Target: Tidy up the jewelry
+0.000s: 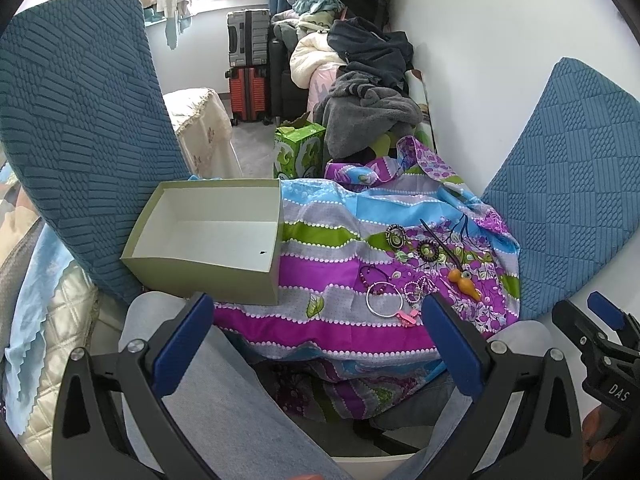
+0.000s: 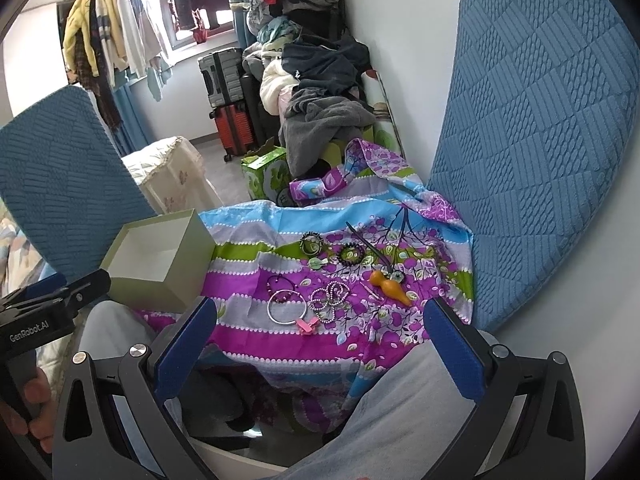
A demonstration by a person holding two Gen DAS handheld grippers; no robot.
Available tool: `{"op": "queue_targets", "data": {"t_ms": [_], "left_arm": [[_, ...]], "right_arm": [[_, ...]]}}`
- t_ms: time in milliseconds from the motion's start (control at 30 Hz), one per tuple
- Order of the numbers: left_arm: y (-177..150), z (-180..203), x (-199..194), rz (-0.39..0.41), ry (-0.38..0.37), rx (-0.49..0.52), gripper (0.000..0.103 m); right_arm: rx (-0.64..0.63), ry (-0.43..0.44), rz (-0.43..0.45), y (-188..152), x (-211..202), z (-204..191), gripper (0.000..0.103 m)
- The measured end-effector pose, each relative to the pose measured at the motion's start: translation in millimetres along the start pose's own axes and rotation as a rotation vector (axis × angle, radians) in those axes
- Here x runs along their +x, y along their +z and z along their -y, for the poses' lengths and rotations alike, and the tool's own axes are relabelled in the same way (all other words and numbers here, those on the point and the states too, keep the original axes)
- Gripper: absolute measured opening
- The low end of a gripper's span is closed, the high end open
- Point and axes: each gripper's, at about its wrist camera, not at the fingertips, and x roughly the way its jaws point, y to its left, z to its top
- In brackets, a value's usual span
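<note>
Jewelry lies spread on a striped purple, blue and green cloth [image 1: 320, 276]: a silver bangle [image 1: 384, 299] with a pink clip [image 1: 407, 317], a white bead strand [image 1: 416, 289], a dark bead bracelet [image 1: 370, 274], an orange gourd pendant [image 1: 464, 282] and two round dark pieces [image 1: 396, 236]. An open, empty pale green box [image 1: 208, 236] stands left of them. My left gripper [image 1: 316, 344] is open and empty, short of the cloth's near edge. My right gripper [image 2: 320, 344] is open and empty, just before the bangle [image 2: 286, 307] and the beads [image 2: 330, 298].
Two blue-covered chair backs [image 1: 76, 128] [image 2: 532, 136] flank the cloth. The person's grey-trousered knees [image 1: 208, 396] sit under the grippers. Behind are a green carton [image 1: 298, 148], a heap of clothes [image 1: 368, 92], suitcases [image 1: 248, 60] and a white wall [image 1: 500, 20] at right.
</note>
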Motion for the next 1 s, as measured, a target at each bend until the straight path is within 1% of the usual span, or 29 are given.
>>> {"op": "queue_targets", "data": {"t_ms": [133, 633, 867, 1000], "left_arm": [[-0.9, 1.4, 0.5, -0.004, -0.005, 0.002, 0.103], [-2.6, 5.5, 3.0, -0.004, -0.014, 0.002, 0.103], [-1.1, 8.0, 7.6, -0.018, -0.02, 0.008, 0.103], [0.3, 10.9, 9.8, -0.022, -0.036, 0.012, 0.103]], "right_arm": [[0.003, 0.025, 0.009, 0.2, -2.1, 2.4, 0.103], [0.009, 0.014, 0.017, -0.5, -5.2, 4.1, 0.103], [0.022, 0.02, 0.023, 0.4, -6.0, 4.7, 0.1], [0.023, 0.021, 0.03, 3.2, -8.0, 5.4, 0.099]]}}
